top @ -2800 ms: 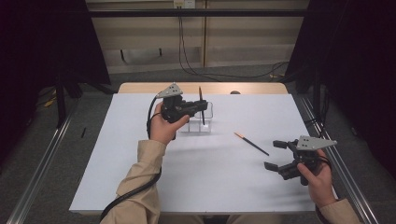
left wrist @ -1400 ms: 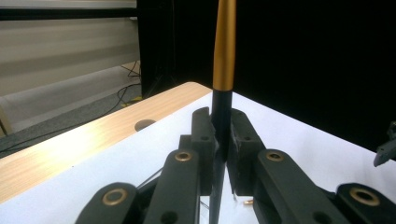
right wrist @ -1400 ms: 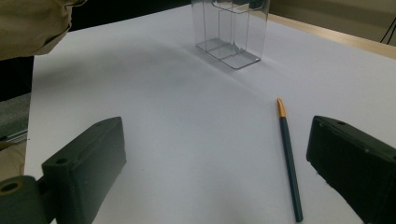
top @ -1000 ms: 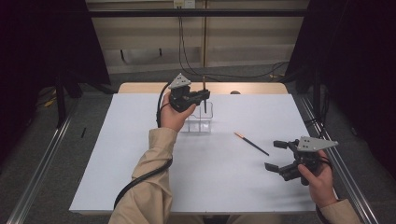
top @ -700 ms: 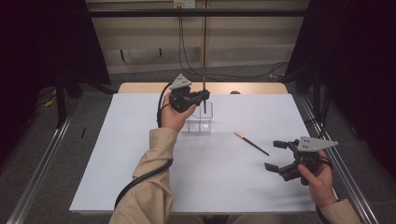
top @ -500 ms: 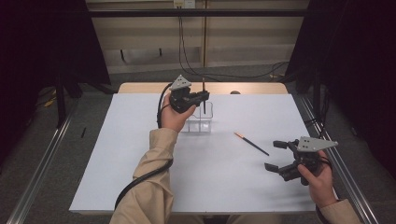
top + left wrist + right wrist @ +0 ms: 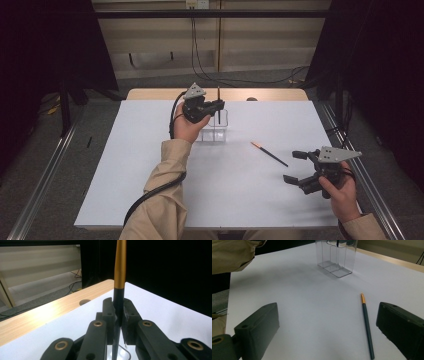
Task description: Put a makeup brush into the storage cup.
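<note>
Left tool [image 7: 216, 106] clamps a slim black-and-gold pen [image 7: 119, 285] upright over the clear plastic holder [image 7: 216, 131]; right tool [image 7: 297, 167] stands wide.

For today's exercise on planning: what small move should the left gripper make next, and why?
Probably lower it straight down. The left gripper is shut on the pen, which it holds upright just above the clear holder, so easing down should seat it inside.
</note>
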Action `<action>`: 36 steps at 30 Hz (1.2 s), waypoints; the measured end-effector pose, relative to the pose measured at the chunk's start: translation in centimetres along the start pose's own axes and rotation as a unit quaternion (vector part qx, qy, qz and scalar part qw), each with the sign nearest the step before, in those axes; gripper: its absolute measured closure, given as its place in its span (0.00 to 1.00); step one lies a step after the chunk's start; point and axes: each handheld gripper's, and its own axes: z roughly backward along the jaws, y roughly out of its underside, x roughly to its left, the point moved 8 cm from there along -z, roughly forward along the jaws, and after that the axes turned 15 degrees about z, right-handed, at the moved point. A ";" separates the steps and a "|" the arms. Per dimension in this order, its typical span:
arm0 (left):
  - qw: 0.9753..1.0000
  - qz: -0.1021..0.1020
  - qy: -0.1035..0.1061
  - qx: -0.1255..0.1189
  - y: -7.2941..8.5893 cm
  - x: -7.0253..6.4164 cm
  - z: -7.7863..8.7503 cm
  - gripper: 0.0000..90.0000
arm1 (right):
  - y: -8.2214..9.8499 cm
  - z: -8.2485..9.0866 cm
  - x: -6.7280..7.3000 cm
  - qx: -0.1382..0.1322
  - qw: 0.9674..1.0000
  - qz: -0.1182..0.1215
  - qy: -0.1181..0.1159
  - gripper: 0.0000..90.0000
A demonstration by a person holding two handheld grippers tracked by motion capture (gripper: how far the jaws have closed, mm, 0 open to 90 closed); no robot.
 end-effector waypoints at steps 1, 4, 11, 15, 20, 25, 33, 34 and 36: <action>1.000 0.003 0.000 -0.004 0.0 0.0 0.0 0.92 | 0.0 0.0 0.0 0.000 1.000 0.000 -0.001 0.04; 1.000 -0.001 0.000 -0.002 0.0 -0.1 0.0 0.92 | 0.0 -0.1 0.0 0.001 1.000 0.002 -0.001 0.04; 1.000 0.004 0.000 0.001 0.4 0.2 -0.2 0.92 | -0.1 0.0 0.1 0.000 1.000 0.004 0.000 0.04; 1.000 0.003 -0.001 0.004 0.7 0.3 -0.3 0.92 | 0.0 0.0 0.1 0.000 1.000 0.003 -0.002 0.04; 1.000 0.005 -0.002 0.005 1.0 0.4 -0.5 0.92 | -0.1 0.0 0.1 0.000 1.000 0.005 -0.001 0.04; 1.000 0.007 -0.005 0.007 1.3 0.6 -0.6 0.92 | 0.0 0.0 0.1 0.000 1.000 0.004 -0.001 0.04; 1.000 0.010 -0.004 0.008 1.7 0.6 -0.6 0.92 | -0.1 0.0 0.0 0.000 1.000 0.005 -0.001 0.04; 1.000 0.009 -0.004 0.010 1.9 0.7 -0.6 0.92 | -0.1 0.0 0.0 -0.001 1.000 0.005 -0.001 0.04; 1.000 0.009 -0.004 0.012 2.1 0.7 -0.7 0.92 | -0.1 0.0 0.1 0.000 1.000 0.006 -0.001 0.04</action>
